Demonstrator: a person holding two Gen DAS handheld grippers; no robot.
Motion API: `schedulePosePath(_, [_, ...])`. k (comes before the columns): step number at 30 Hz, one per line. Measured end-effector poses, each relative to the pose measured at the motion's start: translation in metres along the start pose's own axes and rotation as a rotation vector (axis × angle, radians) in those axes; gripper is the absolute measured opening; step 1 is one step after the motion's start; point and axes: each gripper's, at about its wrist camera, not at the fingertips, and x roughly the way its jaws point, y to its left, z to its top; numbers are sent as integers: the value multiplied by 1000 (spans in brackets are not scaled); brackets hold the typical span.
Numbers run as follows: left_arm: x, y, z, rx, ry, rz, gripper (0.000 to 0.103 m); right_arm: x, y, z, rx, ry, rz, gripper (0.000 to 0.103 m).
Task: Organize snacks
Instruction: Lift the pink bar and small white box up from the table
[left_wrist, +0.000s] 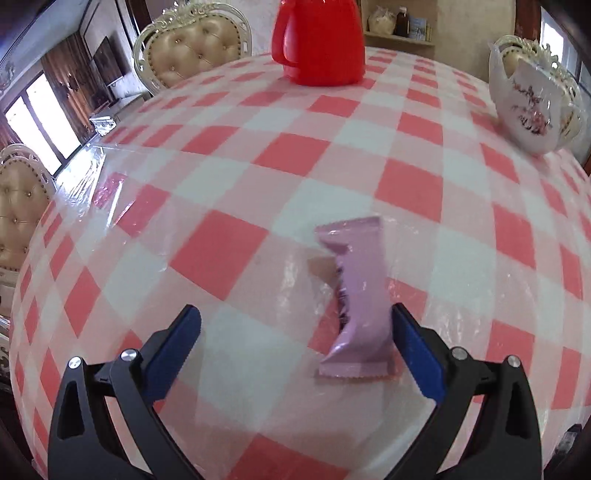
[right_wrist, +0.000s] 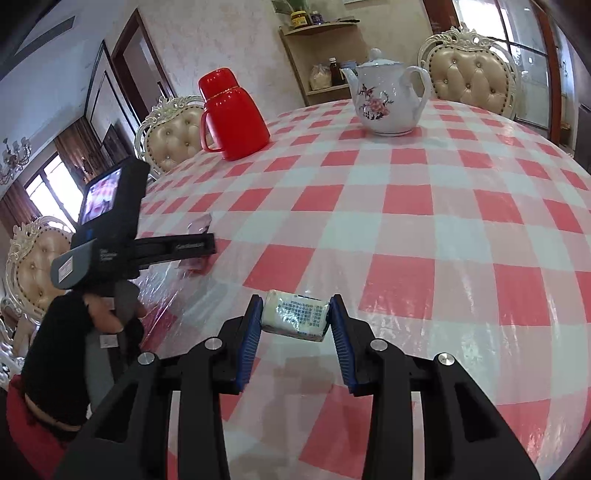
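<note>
- Left tongs (left_wrist: 295, 354): spread wide, empty; pink snack bar (left_wrist: 354, 295) lying flat on the desk (left_wrist: 258, 177) between the blue pads, close against the right-hand pad (left_wrist: 417, 354), well clear of the other. Contact with that pad not certain. Probably straddled this way so a squeeze would catch the bar across its narrow width.
- Left-hand pose: angled steeply down toward the cloth, bar lengthwise along the pointing line. From the right wrist view, the left unit's black body (right_wrist: 110, 229) low over the desk edge, a hand in a dark sleeve (right_wrist: 110, 314) on its grip.
- Right tongs (right_wrist: 295, 325): narrowed onto white wrapped snack (right_wrist: 295, 315), pads pressed to both short ends; printed side up. Gripped end to end, likely for carrying without crushing the middle.
- Right-hand pose: tilted moderately down, packet at the fingertips, apparently just off the checked cloth; gap beneath not clear.
- Bystanders: red flask (right_wrist: 232, 114) and flowered teapot (right_wrist: 388, 99) upright at the far side, well apart from both snacks.
- Judged stage: one snack in hand, one awaiting pickup; no container in view.
</note>
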Motion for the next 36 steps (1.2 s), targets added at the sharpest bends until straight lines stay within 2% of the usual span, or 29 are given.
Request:
schedulePosePath(2, [-1,-3,0,6,-29,-60,101,0,0,0,0,-1,0,37])
schedulePosePath(4, [1,-18,1,76,-83,-46,101,0,0,0,2,2,0,37])
schedulePosePath(6, [5,-29,1,123,-90,-46,91,0,0,0,5,2,0,37])
schedulePosePath(8, [0,-25,1,95,-105,-161,18,0,0,1,2,1,-1,37])
schedulePosePath(9, [-2,-24,1,100,-104,-148,19,0,0,1,1,2,-2,37])
schedulePosePath(13, [-10,-25,-7,102,-109,-216,19,6,-1,-1,2,15,-6,37])
schedulePosePath(18, [-34,-31,-25,115,-147,-240,19,9,-3,-1,4,24,-2,37])
schedulePosePath(25, [-66,-29,-79,101,-160,-272,19,11,-4,-2,0,44,29,37])
schedulePosePath(28, [-79,-19,-104,77,-159,-274,19,11,0,-3,5,58,69,37])
schedulePosePath(36, [-130,15,-158,5,-208,-311,19,-30,17,-35,-38,21,51,37])
